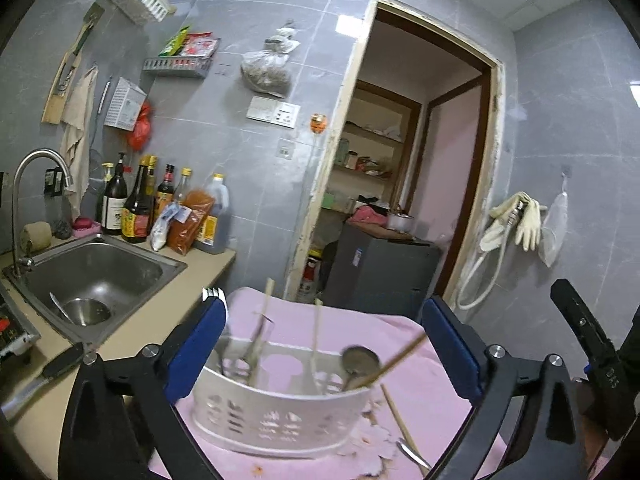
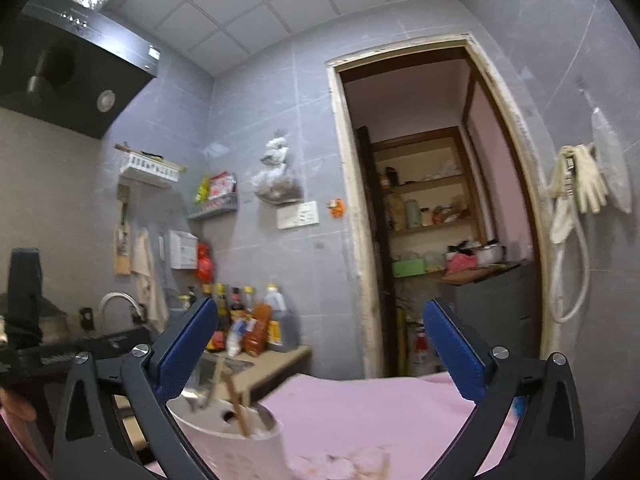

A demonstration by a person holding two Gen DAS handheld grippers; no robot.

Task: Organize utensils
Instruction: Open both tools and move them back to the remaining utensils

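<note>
A white slotted utensil caddy (image 1: 280,412) stands on a pink cloth (image 1: 420,384). In it stand a fork (image 1: 214,293), pale chopsticks (image 1: 316,336), a metal spoon (image 1: 360,360) and a slanting brown chopstick (image 1: 400,354). My left gripper (image 1: 325,306) is open, its blue pads (image 1: 196,348) spread on either side of the caddy, touching nothing. A loose chopstick (image 1: 396,416) and a spoon (image 1: 412,456) lie on the cloth at the caddy's right. My right gripper (image 2: 320,306) is open and empty, above the pink cloth (image 2: 380,412), with the caddy (image 2: 232,444) low at its left.
A steel sink (image 1: 120,258) holding a bowl (image 1: 86,312) sits left of the cloth, with a faucet (image 1: 36,164) and sauce bottles (image 1: 136,204) behind. A knife (image 1: 44,376) lies on the counter edge. A dark cabinet (image 1: 380,268) stands in the doorway beyond.
</note>
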